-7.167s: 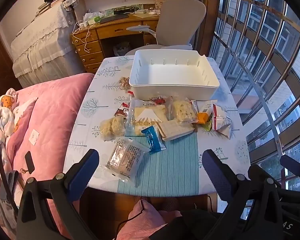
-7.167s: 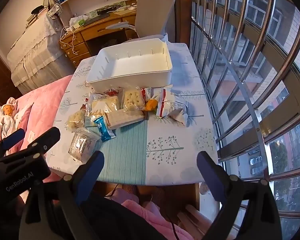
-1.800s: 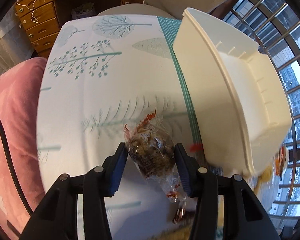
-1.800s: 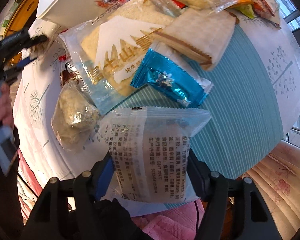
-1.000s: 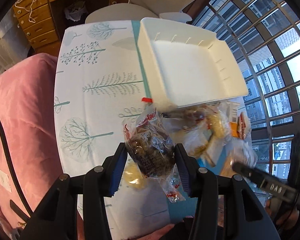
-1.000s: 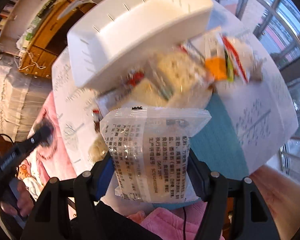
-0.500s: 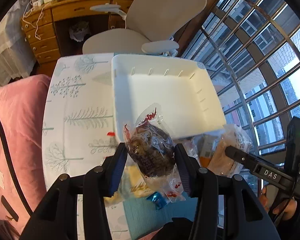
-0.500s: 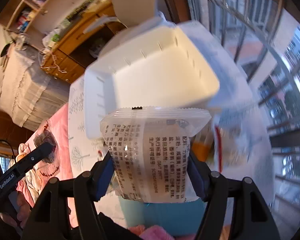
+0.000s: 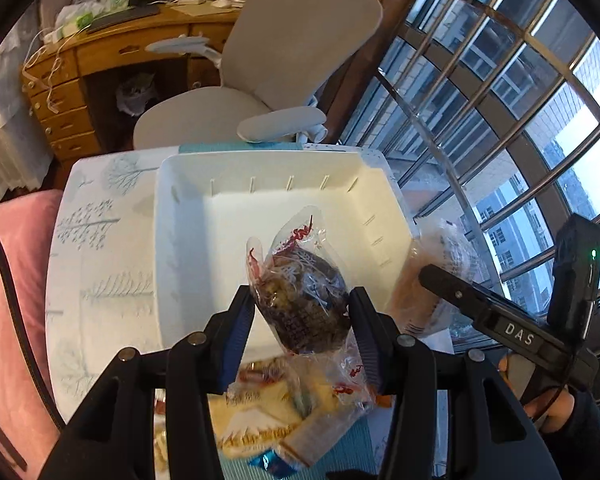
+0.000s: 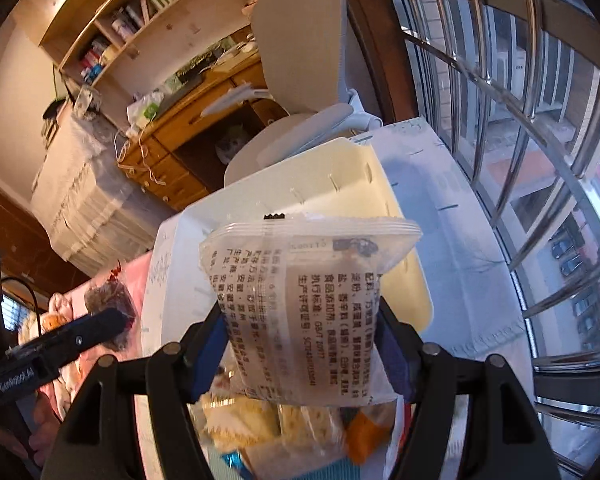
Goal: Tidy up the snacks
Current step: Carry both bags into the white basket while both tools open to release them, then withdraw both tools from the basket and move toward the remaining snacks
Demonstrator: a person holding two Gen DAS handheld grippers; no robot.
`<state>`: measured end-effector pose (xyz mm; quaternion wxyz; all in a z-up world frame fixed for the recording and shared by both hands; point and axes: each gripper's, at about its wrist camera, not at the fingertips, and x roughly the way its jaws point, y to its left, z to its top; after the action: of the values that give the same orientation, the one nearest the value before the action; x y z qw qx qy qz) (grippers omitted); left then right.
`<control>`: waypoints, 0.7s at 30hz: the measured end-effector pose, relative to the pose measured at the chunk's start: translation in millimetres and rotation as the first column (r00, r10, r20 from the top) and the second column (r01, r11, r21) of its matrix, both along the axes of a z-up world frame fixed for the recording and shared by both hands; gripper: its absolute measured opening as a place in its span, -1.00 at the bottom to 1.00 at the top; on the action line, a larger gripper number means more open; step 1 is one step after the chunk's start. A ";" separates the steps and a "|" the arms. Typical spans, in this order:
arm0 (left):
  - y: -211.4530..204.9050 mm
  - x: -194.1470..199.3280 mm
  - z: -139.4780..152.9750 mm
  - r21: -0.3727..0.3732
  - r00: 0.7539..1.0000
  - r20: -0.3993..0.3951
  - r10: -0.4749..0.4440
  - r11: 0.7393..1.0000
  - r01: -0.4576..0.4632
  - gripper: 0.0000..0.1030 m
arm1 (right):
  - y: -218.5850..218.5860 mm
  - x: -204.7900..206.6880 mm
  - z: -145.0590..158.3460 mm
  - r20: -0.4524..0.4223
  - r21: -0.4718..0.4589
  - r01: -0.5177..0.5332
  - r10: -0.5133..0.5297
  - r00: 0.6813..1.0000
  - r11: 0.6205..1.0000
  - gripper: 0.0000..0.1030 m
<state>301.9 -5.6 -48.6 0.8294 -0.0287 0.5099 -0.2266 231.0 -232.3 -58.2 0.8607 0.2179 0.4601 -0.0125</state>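
Note:
My left gripper [image 9: 302, 332] is shut on a clear bag of dark snack [image 9: 304, 300] with red ties, held over the near edge of the white bin [image 9: 180, 240]. My right gripper [image 10: 302, 344] is shut on a clear packet with black print [image 10: 308, 312], held above the bin [image 10: 404, 276] near its front. In the left wrist view the right gripper [image 9: 496, 324] and its packet [image 9: 432, 280] show at the bin's right side. In the right wrist view the left gripper's dark snack [image 10: 110, 300] shows at the left.
Loose snack packets [image 9: 268, 428] lie on the patterned tablecloth [image 9: 96, 288] in front of the bin. A grey office chair [image 9: 268, 80] and a wooden desk [image 9: 76, 80] stand behind the table. Window bars [image 9: 500, 120] run along the right, pink bedding [image 9: 8, 320] on the left.
Both grippers have carried their packets up from the table's front toward the bin, and both now hang over its near side. The grips have not changed.

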 end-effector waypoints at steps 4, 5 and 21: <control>-12.7 10.8 -8.6 0.017 1.000 0.008 0.002 1.000 -0.002 -0.07 | -8.2 13.6 -11.0 0.011 0.002 0.010 -0.010 1.000 1.000 0.35; -14.1 12.5 -9.7 0.017 1.000 0.006 0.008 1.000 -0.008 -0.07 | -10.2 15.3 -13.9 0.012 0.005 0.013 -0.013 1.000 1.000 0.39; -13.1 0.4 -6.4 0.041 1.000 -0.004 -0.008 0.999 0.008 0.32 | -6.3 9.4 -11.8 0.057 -0.011 -0.045 0.045 0.997 0.999 0.68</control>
<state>302.3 -18.7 -55.0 0.8279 -0.0100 0.5161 -0.2192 240.4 -238.7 -69.9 0.8745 0.2035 0.4402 0.0109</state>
